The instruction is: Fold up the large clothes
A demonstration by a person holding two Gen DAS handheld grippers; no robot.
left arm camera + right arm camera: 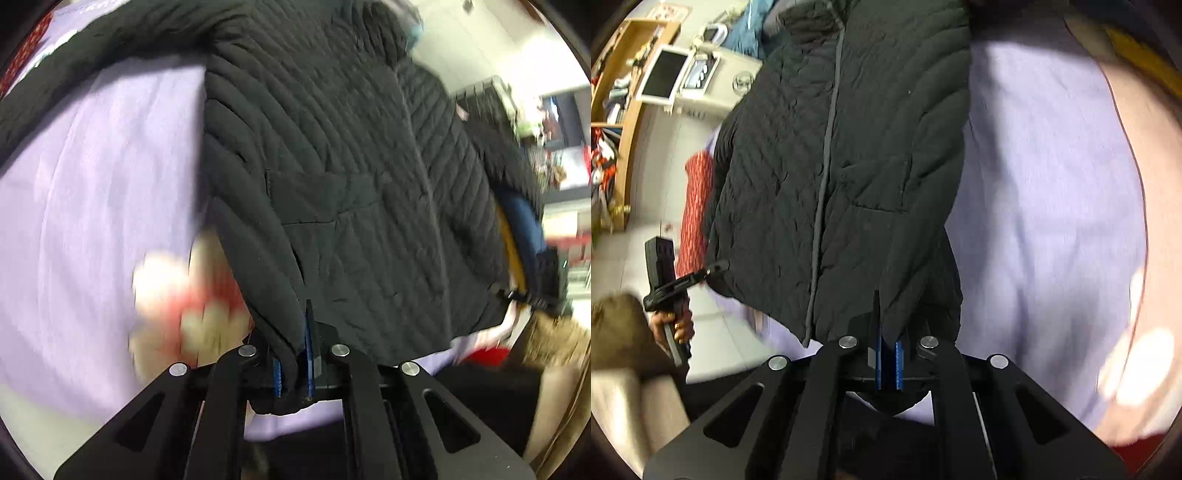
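A black quilted jacket [351, 155] lies spread on a lilac sheet [92, 184], front side up with its zipper running down the middle. My left gripper [295, 354] is shut on the jacket's bottom hem at one corner. My right gripper [888, 354] is shut on the hem at the other corner; the jacket [831, 147] stretches away from it. In the right wrist view the left gripper [713, 267] shows at the jacket's far corner, held by a hand. In the left wrist view the right gripper [517, 295] shows at the jacket's right edge.
The lilac sheet [1052, 184] covers the surface around the jacket. A red patterned cloth [696, 206] hangs at its edge. A wooden shelf [628, 110] and a white appliance [701, 70] stand beyond. A floral patch [184, 302] lies beside my left gripper.
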